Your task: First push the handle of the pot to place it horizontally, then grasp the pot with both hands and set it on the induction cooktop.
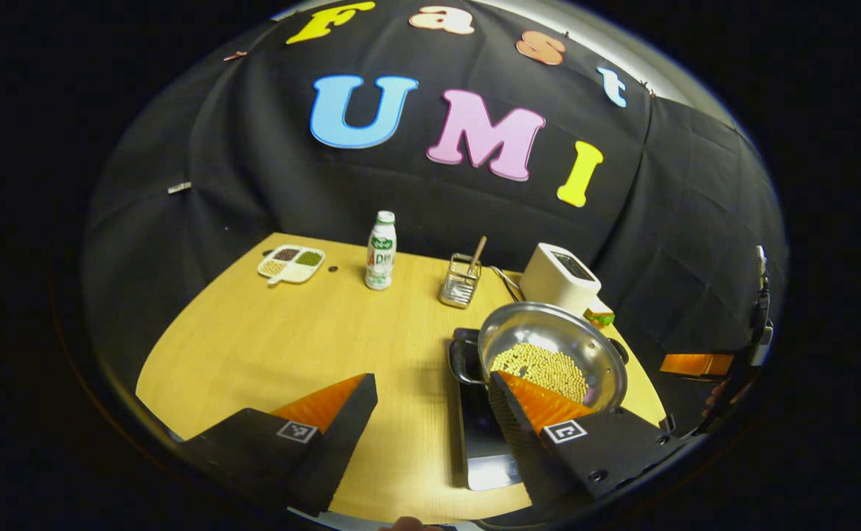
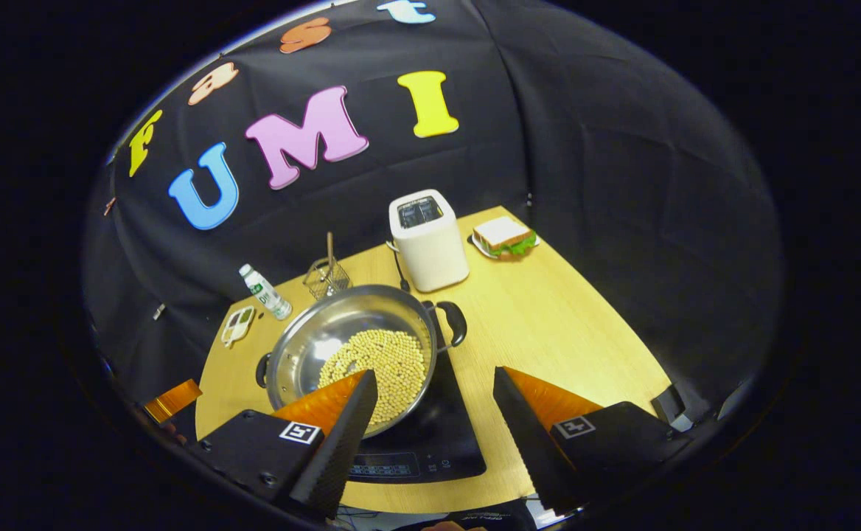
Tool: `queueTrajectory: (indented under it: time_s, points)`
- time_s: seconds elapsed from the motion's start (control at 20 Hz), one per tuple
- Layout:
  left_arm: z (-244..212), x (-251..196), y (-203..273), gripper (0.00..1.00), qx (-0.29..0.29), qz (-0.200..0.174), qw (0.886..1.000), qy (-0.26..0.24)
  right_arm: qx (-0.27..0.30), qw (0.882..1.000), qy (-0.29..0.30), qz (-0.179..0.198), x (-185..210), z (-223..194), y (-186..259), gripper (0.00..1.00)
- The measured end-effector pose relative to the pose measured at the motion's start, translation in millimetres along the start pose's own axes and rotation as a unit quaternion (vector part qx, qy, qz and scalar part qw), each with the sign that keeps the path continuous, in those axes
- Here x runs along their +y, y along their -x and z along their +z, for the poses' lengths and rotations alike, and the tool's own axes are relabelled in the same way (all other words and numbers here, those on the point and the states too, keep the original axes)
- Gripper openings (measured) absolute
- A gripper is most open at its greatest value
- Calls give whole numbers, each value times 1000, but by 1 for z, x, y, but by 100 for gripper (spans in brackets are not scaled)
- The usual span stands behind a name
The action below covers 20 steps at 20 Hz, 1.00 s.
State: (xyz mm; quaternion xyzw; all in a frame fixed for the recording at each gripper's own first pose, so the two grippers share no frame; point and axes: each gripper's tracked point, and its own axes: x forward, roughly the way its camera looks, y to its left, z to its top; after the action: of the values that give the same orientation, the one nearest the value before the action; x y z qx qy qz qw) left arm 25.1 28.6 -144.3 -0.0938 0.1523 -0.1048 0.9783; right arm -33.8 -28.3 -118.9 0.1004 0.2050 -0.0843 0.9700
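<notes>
A steel pot (image 1: pixel 541 324) holding pale beans (image 1: pixel 541 365) sits on the black induction cooktop (image 1: pixel 482 442) near the table's front right. Its two loop handles stick out to the sides, one of them a dark handle (image 2: pixel 452 321) toward the toaster. My left gripper (image 1: pixel 430 383) is open, hovering just left of the pot, and its right finger overlaps the pot's near rim in the picture. In the right gripper view the pot (image 2: pixel 327 332) and cooktop (image 2: pixel 438 435) lie ahead and to the left. My right gripper (image 2: pixel 434 380) is open with nothing between its fingers.
A white toaster (image 2: pixel 428 243) and a sandwich on a plate (image 2: pixel 504 236) stand behind the pot. A wire basket with a utensil (image 1: pixel 461 280), a bottle (image 1: pixel 381 251) and a divided tray (image 1: pixel 291 263) line the back of the wooden table (image 1: pixel 268 346).
</notes>
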Motion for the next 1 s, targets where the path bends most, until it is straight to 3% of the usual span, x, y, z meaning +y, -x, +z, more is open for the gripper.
queueTrajectory:
  time_s: [0.3,0.6,0.85,1.0]
  points:
    - [59,27,72,95,-118,53,989,-65,-145,988,54,11,29,67,71,99]
    - [101,12,136,95,-200,50,975,-78,-268,955,120,35,66,116,146,98]
    - [103,26,181,95,-236,100,963,-85,-319,939,109,68,87,106,187,98]
    - [71,14,180,95,-216,92,969,-80,-327,935,118,64,82,89,189,98]
